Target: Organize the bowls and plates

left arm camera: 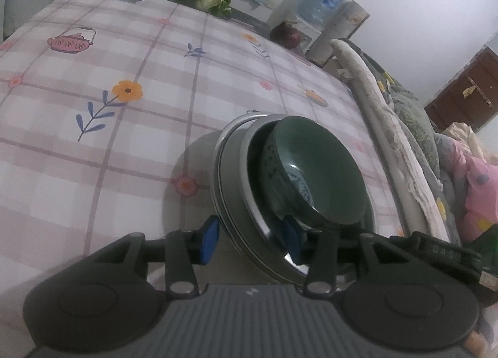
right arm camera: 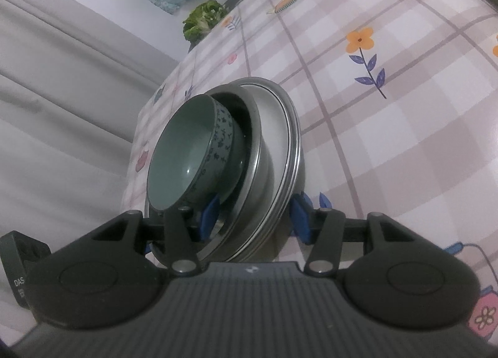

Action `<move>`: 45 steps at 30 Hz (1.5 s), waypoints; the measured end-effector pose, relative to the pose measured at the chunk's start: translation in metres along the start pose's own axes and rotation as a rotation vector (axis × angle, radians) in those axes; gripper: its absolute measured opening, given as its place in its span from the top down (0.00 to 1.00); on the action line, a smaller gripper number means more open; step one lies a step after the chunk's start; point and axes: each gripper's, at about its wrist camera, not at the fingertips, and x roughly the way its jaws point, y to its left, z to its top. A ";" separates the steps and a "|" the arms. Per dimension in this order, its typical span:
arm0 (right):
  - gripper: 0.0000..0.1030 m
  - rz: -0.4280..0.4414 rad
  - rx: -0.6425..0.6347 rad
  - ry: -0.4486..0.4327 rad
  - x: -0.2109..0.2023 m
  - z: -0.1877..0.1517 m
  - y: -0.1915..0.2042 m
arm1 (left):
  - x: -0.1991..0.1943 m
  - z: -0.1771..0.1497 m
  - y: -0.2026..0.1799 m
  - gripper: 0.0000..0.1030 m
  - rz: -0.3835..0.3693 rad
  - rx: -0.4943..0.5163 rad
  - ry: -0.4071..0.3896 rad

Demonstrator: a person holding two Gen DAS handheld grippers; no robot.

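Both grippers straddle one stacked rim.
Left gripper (left arm camera: 250, 241) and right gripper (right arm camera: 253, 216), fingers wide around the steel plates (right arm camera: 288, 152); uneven clamping could slide the green bowl (left arm camera: 314, 171) off.

The near rim of the plates (left arm camera: 230, 202) is covered by the left gripper (left arm camera: 249, 241). The green bowl's (right arm camera: 183, 152) foot is hidden inside the metal bowl (right arm camera: 261, 168). The far greens (right arm camera: 202, 20) are blurred, and the teapot print (right arm camera: 482, 311) is cut by the right edge.
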 end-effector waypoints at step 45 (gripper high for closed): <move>0.01 -0.340 -0.612 -0.424 -0.150 -0.078 0.096 | -0.115 -0.049 -0.088 0.00 0.399 0.394 -0.352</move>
